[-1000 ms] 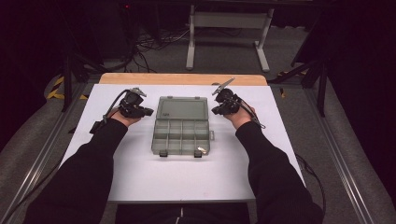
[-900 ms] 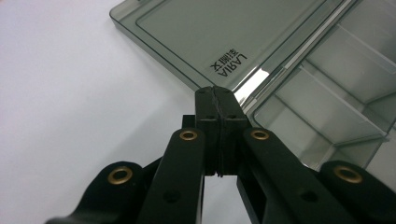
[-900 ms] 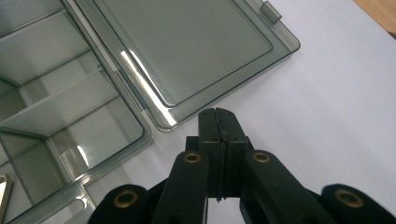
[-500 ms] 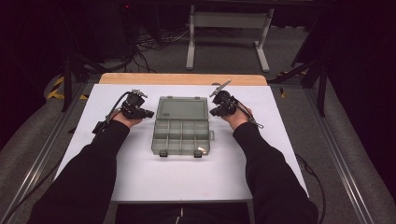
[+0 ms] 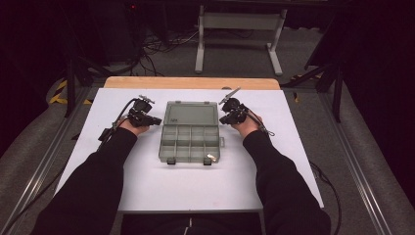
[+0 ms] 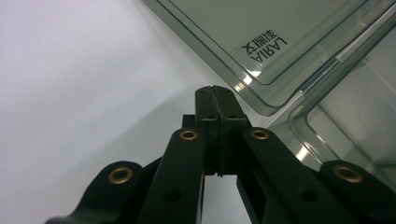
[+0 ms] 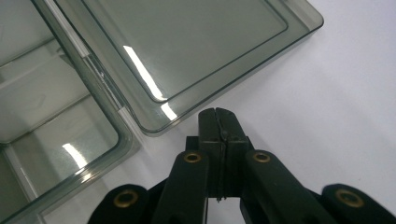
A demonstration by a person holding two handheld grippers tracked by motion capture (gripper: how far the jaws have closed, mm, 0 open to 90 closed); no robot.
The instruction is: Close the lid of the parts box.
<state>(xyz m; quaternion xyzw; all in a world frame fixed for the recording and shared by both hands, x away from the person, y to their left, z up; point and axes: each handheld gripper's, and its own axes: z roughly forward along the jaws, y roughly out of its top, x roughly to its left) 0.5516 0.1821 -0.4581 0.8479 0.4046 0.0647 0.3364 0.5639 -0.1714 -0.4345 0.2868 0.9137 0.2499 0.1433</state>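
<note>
A clear grey compartment box [image 5: 190, 143] lies open in the middle of the white table [image 5: 147, 191], its lid [image 5: 191, 113] folded flat on the far side. My left gripper [image 5: 156, 120] rests at the box's left, jaws shut with nothing between them. In the left gripper view its tips [image 6: 213, 89] sit just short of the lid's corner [image 6: 261, 51], beside the hinge. My right gripper [image 5: 223, 119] mirrors it on the right side, also shut and empty. Its tips [image 7: 217, 112] are close to the lid's edge [image 7: 196, 60] without touching it.
A small shiny piece [image 5: 211, 157] lies in the box's near right compartment. Two latches [image 5: 171, 161] stick out at the front edge. A wooden strip [image 5: 191, 82] borders the table's far side, with a metal stand [image 5: 240, 24] behind it on the floor.
My left gripper has sunk a little toward the table beside the box. The right gripper and the box stay where they were.
</note>
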